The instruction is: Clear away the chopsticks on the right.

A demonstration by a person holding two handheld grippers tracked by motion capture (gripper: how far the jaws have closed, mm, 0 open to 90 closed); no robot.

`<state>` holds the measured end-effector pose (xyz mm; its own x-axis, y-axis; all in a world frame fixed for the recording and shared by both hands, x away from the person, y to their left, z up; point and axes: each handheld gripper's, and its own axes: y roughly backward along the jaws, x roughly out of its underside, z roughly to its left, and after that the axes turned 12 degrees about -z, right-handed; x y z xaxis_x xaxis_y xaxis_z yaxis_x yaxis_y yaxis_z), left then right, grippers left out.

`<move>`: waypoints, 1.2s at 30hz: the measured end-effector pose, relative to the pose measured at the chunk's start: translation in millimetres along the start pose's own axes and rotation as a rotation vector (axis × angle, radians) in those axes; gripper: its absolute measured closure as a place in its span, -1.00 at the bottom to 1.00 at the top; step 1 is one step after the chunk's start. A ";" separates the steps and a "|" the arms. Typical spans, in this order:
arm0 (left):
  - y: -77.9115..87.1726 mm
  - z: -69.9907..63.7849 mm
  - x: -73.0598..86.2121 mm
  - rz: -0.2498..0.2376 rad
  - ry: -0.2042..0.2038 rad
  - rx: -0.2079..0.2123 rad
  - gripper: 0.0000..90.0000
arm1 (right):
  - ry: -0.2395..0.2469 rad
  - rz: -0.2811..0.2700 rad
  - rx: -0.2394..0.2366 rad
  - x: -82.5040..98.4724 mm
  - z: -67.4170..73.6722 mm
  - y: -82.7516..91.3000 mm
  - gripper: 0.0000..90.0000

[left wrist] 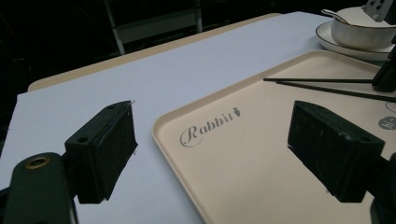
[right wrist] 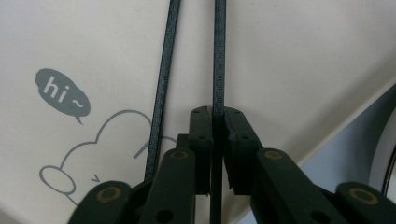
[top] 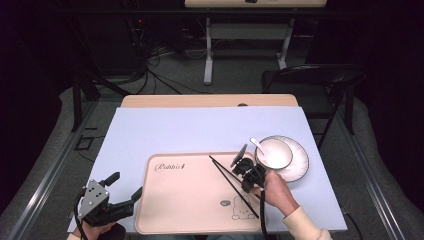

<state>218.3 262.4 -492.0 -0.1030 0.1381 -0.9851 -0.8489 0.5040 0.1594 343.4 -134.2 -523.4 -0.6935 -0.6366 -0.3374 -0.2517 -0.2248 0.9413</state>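
Two black chopsticks (top: 230,182) lie slanted on a beige tray (top: 180,205) printed "Rabbit". My right gripper (top: 246,181) points down at them near the tray's right edge. In the right gripper view its jaws (right wrist: 218,119) are shut on one chopstick (right wrist: 219,56). The other chopstick (right wrist: 163,84) runs just left of the jaws on the tray (right wrist: 289,70). My left gripper (top: 126,184) is open and holds nothing at the tray's left edge. In the left gripper view its jaws (left wrist: 215,140) straddle the tray's corner (left wrist: 261,154), with the chopsticks (left wrist: 317,80) farther off.
A white bowl (top: 274,152) with a spoon (top: 257,145) stands on a white plate (top: 300,160) just right of the tray. A pale lilac sheet (top: 200,130) covers the table. A dark chair (top: 320,80) stands beyond the table's far right corner.
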 end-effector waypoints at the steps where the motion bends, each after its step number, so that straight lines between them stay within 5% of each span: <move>1: -0.1 -0.1 0.0 0.001 -0.001 0.001 -0.67 | -0.001 -0.004 -0.003 -0.1 0.1 -0.1 0.78; 8: -0.4 -0.2 -0.2 0.002 -0.003 0.002 -0.67 | 0.000 -0.012 -0.028 -0.8 4.2 -0.4 0.74; 12: -0.4 0.1 -0.1 0.000 0.000 0.000 -0.67 | 0.032 -0.017 -0.004 -0.7 6.0 3.0 0.55; 20: -0.9 -0.1 -0.3 0.004 -0.004 0.005 -0.67 | 0.086 -0.221 0.011 7.1 6.9 37.1 -0.11; 21: -0.9 0.0 -0.3 0.006 -0.007 0.006 -0.67 | 0.105 -0.308 -0.004 13.3 4.8 48.4 -0.28; 27: -1.4 -0.8 -0.5 0.006 -0.007 0.006 -0.67 | 0.161 -0.459 -0.009 33.5 -0.7 76.4 -0.74; 36: -1.4 -0.5 -0.5 0.006 -0.007 0.006 -0.67 | 0.159 -0.604 0.012 67.6 -8.3 94.4 -1.00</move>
<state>219.3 261.2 -491.8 -0.1045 0.1466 -0.9837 -0.8449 0.5086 0.1656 278.4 -204.6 -457.3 -0.3174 -0.5021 -0.8045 -0.5760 -0.5718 0.5841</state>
